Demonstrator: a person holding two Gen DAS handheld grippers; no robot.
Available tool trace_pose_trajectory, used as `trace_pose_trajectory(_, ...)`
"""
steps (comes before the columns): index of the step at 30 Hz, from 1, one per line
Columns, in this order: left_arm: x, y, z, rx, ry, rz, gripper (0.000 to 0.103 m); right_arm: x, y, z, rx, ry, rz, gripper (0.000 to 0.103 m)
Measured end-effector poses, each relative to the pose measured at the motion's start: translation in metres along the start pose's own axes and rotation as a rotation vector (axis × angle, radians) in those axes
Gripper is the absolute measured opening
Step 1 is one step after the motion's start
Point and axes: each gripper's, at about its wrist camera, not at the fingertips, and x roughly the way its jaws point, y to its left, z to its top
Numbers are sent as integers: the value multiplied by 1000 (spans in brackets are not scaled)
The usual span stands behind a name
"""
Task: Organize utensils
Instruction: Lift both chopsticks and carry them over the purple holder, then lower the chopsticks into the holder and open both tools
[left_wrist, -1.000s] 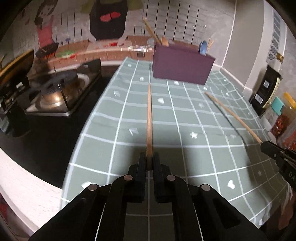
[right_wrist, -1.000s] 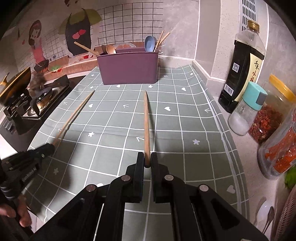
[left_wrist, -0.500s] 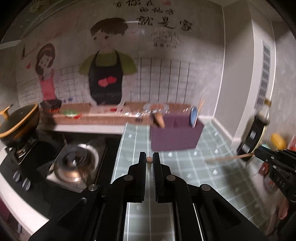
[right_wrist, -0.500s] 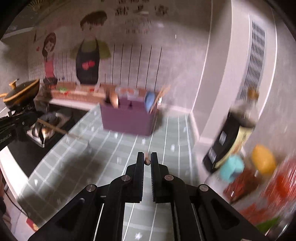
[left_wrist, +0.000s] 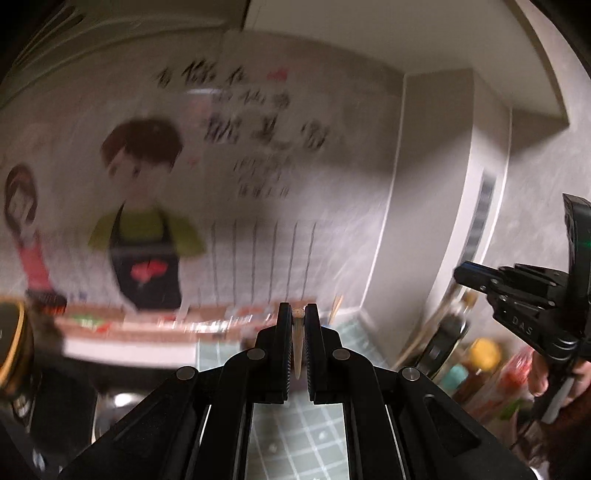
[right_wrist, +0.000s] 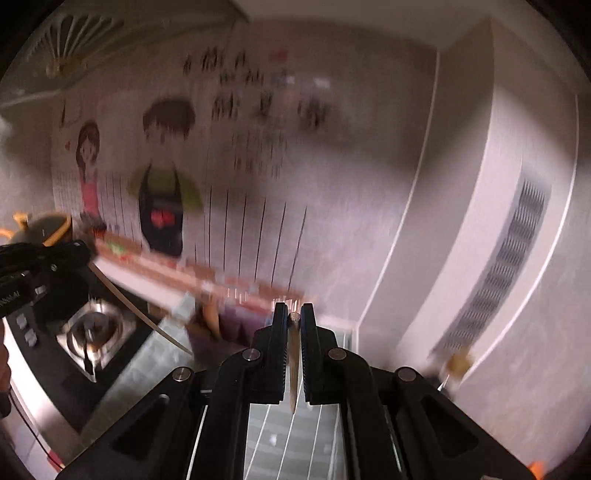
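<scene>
Both claws have risen since a second ago: then each looked down its chopstick lying along the green checked mat, and now both views show mostly the back wall, badly blurred. In the left wrist view, from left to right, a dark pot with a yellow rim (left_wrist: 13, 343) sits at the edge, the wall mural (left_wrist: 144, 236) of two cartoon cooks fills the upper middle, and the left claw (left_wrist: 297, 312) stands at centre, narrowed onto a chopstick (left_wrist: 297, 343) whose butt end shows between the fingertips while its thin end points down toward the mat (left_wrist: 295, 439). Further right, the right claw (left_wrist: 463, 275) hangs in the air, gripped by a hand (left_wrist: 543, 380), with jars and bottles (left_wrist: 480, 354) smeared below it on the table. In the right wrist view, the left claw (right_wrist: 79, 249) enters from the left edge with its chopstick slanting down and to the right over the stove burner (right_wrist: 92, 332). Right of that, the purple holder (right_wrist: 232, 325) stands on the mat, partly hidden, with a wooden spoon (right_wrist: 212, 319) in it. At centre the right claw is clamped on its own chopstick (right_wrist: 293, 362), which likewise hangs tip-down, clear of the mat. A vent grille (right_wrist: 506, 266) runs up the wall at far right.
</scene>
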Motion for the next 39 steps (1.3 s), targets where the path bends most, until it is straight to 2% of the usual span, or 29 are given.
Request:
trace_pose_trajectory(2, 5, 2, 26, -5, -1, -27, 7, 1, -7, 24, 27, -15, 22, 6)
trace_pose_trajectory(4, 16, 5, 49, 7, -6, -18, 7, 9, -11, 43, 48, -30, 40, 6)
trace_pose_trajectory(7, 34, 12, 63, 13, 12, 4, 7, 33, -17, 60, 86, -10, 81, 6)
trace_pose_trajectory(9, 54, 21, 65, -5, 56, 1, 7, 59, -18, 64, 109, 22, 98, 6)
trace_pose_trajectory(18, 132, 55, 27, -57, 224, 25, 7, 163, -6, 33, 137, 152, 95, 6)
trace_pose_trajectory(27, 195, 76, -9, -114, 347, 33, 7, 235, -9, -6, 189, 262, 126, 6)
trace_pose_trajectory(32, 221, 84, -28, -166, 394, 0, 7, 256, -5, -28, 181, 318, 133, 6)
trace_pose_trajectory(36, 230, 84, -39, -187, 398, -8, 7, 255, -3, -34, 143, 289, 104, 6)
trace_pose_trajectory(39, 231, 83, -38, -208, 387, -24, 8, 253, -6, -34, 147, 290, 132, 6)
